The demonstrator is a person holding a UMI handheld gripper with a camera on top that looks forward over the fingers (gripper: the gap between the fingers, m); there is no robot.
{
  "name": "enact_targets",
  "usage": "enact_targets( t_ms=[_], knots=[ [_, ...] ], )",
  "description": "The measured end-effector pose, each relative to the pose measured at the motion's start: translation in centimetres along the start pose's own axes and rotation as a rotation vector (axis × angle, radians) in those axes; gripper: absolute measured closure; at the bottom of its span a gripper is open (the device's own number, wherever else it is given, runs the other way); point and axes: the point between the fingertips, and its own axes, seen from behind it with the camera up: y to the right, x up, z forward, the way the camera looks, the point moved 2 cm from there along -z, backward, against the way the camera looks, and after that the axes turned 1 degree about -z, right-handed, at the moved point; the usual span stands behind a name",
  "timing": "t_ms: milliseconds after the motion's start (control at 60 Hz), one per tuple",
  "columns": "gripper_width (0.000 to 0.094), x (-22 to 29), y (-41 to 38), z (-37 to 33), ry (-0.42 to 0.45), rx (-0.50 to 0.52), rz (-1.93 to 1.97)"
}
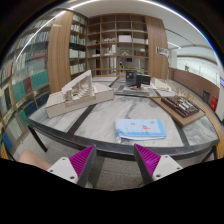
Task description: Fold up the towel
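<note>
1. The towel [141, 128] is light blue with a small orange mark on it. It lies flat on the table, just ahead of my gripper [115, 158] and a little toward the right finger. It already looks like a neat rectangle, so I judge it is partly folded, or spread and waiting for a fold.
2. The fingers are released, with a wide gap between the two magenta pads [82, 158]. They hold nothing, and the towel is not between them.
3. I judge the step in hand is the approach. The next move calls for going forward and down to one edge of the towel, then closing on a single layer.
4. The table [95, 122] has a pale marble-like top with a dark rim, and it is near the fingers.
5. Further back on the table stand architectural models [78, 96] and a wooden tray [181, 106] on the right side.
6. The room behind has tall wooden bookshelves [120, 42] and bright ceiling lights.
</note>
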Motion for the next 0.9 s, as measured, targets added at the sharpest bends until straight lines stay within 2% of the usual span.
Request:
enact_targets(
  t_ms=[233, 433, 533, 650, 767, 800, 900],
  knots=[
    [0.0182, 1.6, 0.3, 4.5, 0.012, 0.003, -0.017],
    [0.0212, 3.4, 0.7, 12.6, 0.001, -0.016, -0.049],
    [0.0263, 4.0, 0.7, 16.9, -0.011, -0.024, -0.082],
    [0.0425, 3.6, 0.8, 21.1, -0.036, -0.026, -0.11],
    [0.05, 1.2, 1.9, 23.2, -0.108, -0.045, -0.131],
    [0.0552, 1.6, 1.8, 23.5, -0.074, -0.031, -0.121],
    [0.0673, 1.3, 2.1, 23.5, -0.081, -0.034, -0.093]
  ],
)
